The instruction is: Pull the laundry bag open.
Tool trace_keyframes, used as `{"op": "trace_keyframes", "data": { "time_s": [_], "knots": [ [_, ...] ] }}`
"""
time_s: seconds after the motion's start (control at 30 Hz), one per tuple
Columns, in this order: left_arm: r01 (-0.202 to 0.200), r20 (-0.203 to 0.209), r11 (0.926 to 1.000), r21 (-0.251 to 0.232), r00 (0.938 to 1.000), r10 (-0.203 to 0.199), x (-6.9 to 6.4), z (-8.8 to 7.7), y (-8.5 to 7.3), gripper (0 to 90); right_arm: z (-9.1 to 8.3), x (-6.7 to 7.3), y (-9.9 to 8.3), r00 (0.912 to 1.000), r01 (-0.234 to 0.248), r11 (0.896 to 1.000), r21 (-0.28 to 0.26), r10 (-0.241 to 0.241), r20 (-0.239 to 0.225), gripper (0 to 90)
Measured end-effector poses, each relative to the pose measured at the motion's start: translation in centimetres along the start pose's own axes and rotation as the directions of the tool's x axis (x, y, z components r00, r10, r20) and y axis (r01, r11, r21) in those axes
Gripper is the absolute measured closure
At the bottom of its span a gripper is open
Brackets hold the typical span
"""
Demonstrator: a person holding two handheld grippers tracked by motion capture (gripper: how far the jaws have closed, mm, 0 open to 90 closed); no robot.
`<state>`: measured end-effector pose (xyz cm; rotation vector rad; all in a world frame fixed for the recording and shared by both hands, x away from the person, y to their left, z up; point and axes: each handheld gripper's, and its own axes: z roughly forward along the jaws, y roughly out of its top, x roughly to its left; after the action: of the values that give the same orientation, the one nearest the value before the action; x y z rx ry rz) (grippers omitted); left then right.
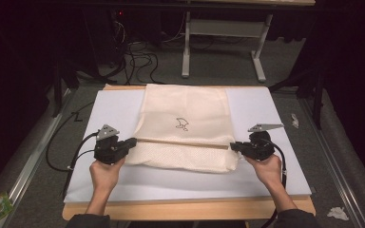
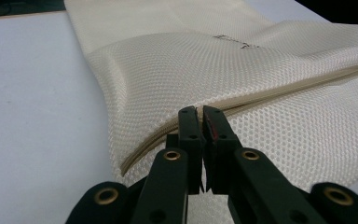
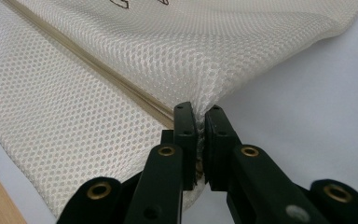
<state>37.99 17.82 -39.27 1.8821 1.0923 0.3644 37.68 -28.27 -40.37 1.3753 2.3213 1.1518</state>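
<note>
A cream mesh laundry bag (image 1: 185, 123) with a small dark emblem (image 1: 182, 124) lies flat on a white sheet, a zipper seam (image 1: 180, 142) running across it near its front end. My left gripper (image 1: 134, 141) pinches the bag's left edge at the zipper. Its jaws (image 2: 200, 116) stand shut on the mesh and the zipper's end (image 2: 168, 130). At the bag's right edge my right gripper (image 1: 233, 145) is likewise shut on the mesh by the zipper seam (image 3: 112, 79); in the right gripper view the fabric is bunched between its tips (image 3: 199, 116). Hands hold both grippers from the front.
The white sheet (image 1: 109, 114) covers a wooden tabletop (image 1: 190, 209) whose edge shows at the front. Cables (image 1: 62, 161) trail off the left side. A desk frame (image 1: 223, 42) stands on the floor behind. Crumpled paper bits (image 1: 337, 213) lie at the right.
</note>
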Motion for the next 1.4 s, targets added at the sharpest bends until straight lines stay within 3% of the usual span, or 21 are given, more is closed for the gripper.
{"op": "trace_keyframes", "data": {
  "time_s": [0.4,0.57,1.1,1.4],
  "knots": [
    [0.006,-0.016,1.0,0.003,0.9999,-0.006,0.4,-0.3,-0.1,87.4,-0.2,-0.5,0.0,0.9998,-0.011,1.0,-0.006,0.011,0.015,86.5],
    [0.016,-0.036,0.9997,0.018,0.9992,-0.015,0.5,-0.3,-0.2,87.4,-0.3,-0.5,0.1,0.9987,0.003,1.0,-0.008,-0.003,0.05,86.5],
    [0.033,-0.037,0.9993,0.019,0.9988,-0.033,1.0,-0.8,-0.9,87.4,-1.0,-1.8,0.1,0.9965,-0.02,1.0,-0.012,0.021,0.08,86.5],
    [0.022,-0.042,0.9989,0.041,0.9989,-0.02,0.7,-0.3,-1.6,87.3,-0.9,-2.0,0.1,0.9947,-0.029,1.0,-0.008,0.03,0.099,86.4]
  ]
}}
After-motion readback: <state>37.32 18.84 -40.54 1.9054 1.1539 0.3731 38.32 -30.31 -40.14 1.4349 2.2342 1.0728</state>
